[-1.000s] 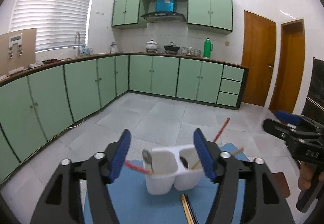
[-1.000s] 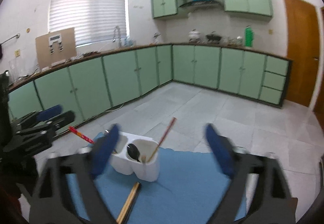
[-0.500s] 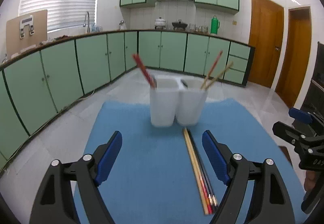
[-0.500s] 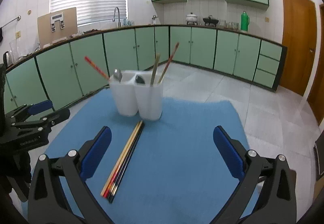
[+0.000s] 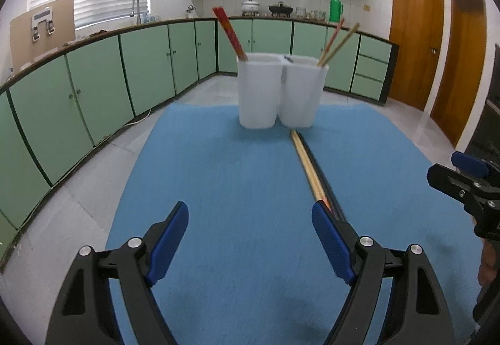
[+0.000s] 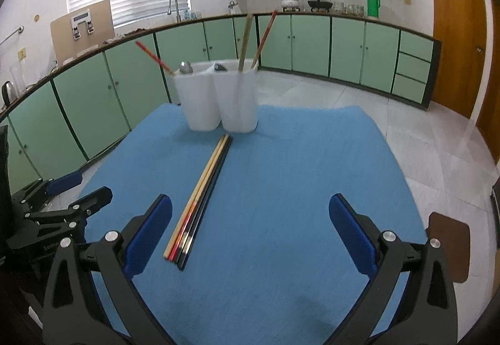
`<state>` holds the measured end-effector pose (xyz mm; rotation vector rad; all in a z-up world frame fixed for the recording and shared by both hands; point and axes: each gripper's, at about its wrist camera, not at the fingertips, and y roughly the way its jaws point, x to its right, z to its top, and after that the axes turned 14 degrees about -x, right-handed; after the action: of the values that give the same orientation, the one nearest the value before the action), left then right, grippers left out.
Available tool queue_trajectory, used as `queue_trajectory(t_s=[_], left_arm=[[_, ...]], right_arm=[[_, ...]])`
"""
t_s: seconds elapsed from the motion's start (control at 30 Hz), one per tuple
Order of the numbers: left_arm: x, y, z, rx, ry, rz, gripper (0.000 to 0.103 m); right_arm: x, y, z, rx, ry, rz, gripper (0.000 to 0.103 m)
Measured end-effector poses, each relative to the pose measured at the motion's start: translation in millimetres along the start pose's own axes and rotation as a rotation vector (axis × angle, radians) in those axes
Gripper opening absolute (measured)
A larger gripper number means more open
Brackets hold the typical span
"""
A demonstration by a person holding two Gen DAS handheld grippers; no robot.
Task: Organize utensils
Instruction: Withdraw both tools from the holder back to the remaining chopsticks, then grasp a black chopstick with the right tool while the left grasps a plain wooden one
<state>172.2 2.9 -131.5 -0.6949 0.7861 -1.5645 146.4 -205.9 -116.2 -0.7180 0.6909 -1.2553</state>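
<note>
Both grippers gape wide over the blue mat, holding nothing.

Left wrist view: left gripper (image 5: 250,243) hangs spread above the mat (image 5: 218,189); the white holder (image 5: 281,92) stands at the far end with chopsticks inside, and loose chopsticks (image 5: 309,173) lie just before it, running toward the right finger. Right wrist view: right gripper (image 6: 250,235) is likewise spread; loose chopsticks (image 6: 200,198) lie beside its left finger, the holder (image 6: 218,98) beyond, the left gripper (image 6: 59,204) at left.

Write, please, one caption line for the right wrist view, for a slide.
Open right gripper above blue mat, loose chopsticks lying before white two-compartment holder.
</note>
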Motion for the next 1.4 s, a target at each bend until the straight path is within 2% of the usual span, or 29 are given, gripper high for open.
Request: queue_trajectory(t_s=[0.37,0.8,0.87,0.93,1.07,1.13,1.23,1.4], left_arm=[[-7.6,16.2,-24.1,-0.094,0.017,0.033,0.080],[-19.7,25.7,-32.7,-0.128,-0.012,0.033,0.081],[-19.5,26.2,-32.6,-0.128,-0.013,0.031,0.081],[-18.5,26.7,-32.4,-0.129,-0.013,0.029,0.081],[-16.7,27.6,-32.3,-0.133,-0.010,0.028,0.081],[-17.5,27.6,-32.5,-0.134,-0.011,0.028,0.081],[-17.6,28.2,-32.4,-0.135,-0.011,0.031,0.081],[-15.3,29.1,-32.3,-0.136,-0.004,0.030,0.081]], right_arm=[[-15.0,31.5,-23.8,-0.109,-0.001,0.009,0.098],[-38.0,57.9,-38.9,-0.204,-0.067,-0.015,0.097],[-40.8,60.2,-39.5,-0.214,-0.080,-0.027,0.093],[-41.5,65.4,-39.1,-0.241,-0.087,-0.027,0.079],[-38.4,68.8,-38.2,-0.253,-0.084,-0.036,0.076],[-32.8,68.1,-37.3,-0.251,-0.068,-0.049,0.069],[-21.5,66.5,-35.2,-0.249,-0.032,-0.081,0.066],[-16.9,62.0,-36.5,-0.237,-0.025,-0.022,0.065]])
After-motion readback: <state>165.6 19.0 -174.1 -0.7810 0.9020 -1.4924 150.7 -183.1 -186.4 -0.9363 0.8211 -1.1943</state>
